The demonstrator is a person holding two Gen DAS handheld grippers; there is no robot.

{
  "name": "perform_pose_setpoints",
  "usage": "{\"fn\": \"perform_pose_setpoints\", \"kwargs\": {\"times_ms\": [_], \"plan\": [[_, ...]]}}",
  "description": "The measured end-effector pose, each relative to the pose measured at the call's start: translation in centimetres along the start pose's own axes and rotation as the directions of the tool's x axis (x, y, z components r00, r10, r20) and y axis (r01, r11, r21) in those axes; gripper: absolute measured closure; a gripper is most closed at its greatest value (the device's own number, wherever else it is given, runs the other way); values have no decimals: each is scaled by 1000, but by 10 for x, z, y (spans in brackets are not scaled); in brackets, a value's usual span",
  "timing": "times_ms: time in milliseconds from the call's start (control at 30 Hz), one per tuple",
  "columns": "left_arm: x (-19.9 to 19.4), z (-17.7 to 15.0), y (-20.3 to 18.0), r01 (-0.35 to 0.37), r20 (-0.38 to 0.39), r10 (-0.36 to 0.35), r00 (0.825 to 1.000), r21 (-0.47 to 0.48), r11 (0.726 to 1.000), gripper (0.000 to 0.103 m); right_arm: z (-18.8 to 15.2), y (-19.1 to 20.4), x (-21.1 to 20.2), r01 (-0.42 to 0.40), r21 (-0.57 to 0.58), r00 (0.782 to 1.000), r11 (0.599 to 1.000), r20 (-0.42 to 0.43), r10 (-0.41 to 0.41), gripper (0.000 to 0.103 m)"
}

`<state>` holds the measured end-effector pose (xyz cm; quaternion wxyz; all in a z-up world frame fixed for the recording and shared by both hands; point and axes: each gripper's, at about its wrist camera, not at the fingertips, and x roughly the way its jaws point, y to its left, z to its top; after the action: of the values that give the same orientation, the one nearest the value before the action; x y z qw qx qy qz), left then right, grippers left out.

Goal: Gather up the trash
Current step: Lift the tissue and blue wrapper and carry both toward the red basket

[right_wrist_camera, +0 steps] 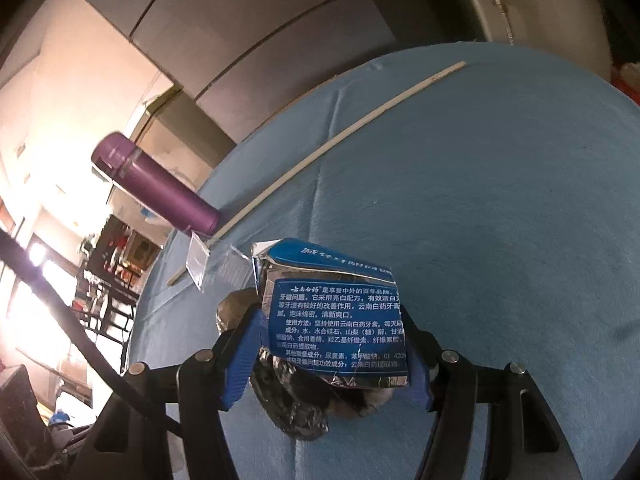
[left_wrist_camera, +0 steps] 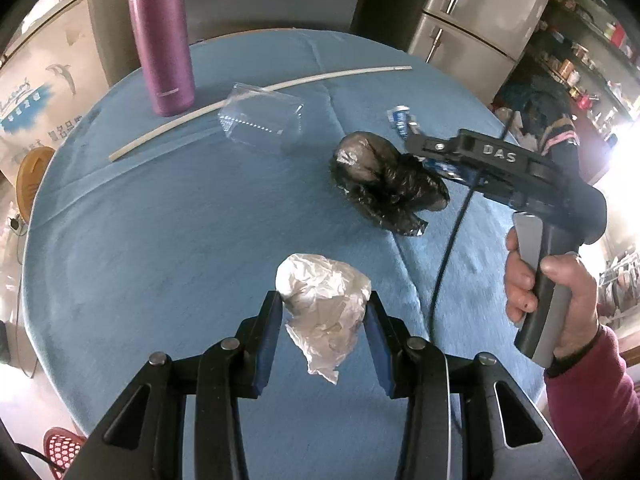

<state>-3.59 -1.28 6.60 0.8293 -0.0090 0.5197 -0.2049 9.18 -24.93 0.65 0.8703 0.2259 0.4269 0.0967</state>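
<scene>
My left gripper (left_wrist_camera: 325,300) is shut on a crumpled white plastic wad (left_wrist_camera: 326,300), held just above the blue tablecloth (left_wrist_camera: 160,220). My right gripper (right_wrist_camera: 334,320), also seen from the left wrist view (left_wrist_camera: 424,152), is shut on a crushed blue and silver toothpaste box (right_wrist_camera: 336,308). A crumpled black plastic bag (left_wrist_camera: 380,180) lies right under and against the right gripper's fingers; it shows below the box in the right wrist view (right_wrist_camera: 296,400). A clear plastic container (left_wrist_camera: 260,118) lies further back on the table.
A purple flask (left_wrist_camera: 162,40) stands at the table's far left. A long white stick (left_wrist_camera: 256,94) lies across the back of the table. A small blue and white packet (left_wrist_camera: 400,116) lies behind the black bag. A refrigerator (left_wrist_camera: 472,12) stands beyond the table.
</scene>
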Motion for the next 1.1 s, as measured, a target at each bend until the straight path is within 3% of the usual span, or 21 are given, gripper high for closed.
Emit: {"fn": "perform_pose_setpoints", "kwargs": {"times_ms": [433, 633, 1100], "plan": [[-35, -21, 8, -30, 49, 31, 998, -22, 999, 60, -31, -1, -84, -29, 20, 993, 999, 111, 27, 37], [-60, -29, 11, -90, 102, 93, 990, -29, 995, 60, -45, 17, -113, -70, -4, 988, 998, 135, 70, 37], [-125, -55, 18, -209, 258, 214, 942, -47, 977, 60, -74, 73, -149, -113, -108, 983, 988, 135, 127, 37]]}}
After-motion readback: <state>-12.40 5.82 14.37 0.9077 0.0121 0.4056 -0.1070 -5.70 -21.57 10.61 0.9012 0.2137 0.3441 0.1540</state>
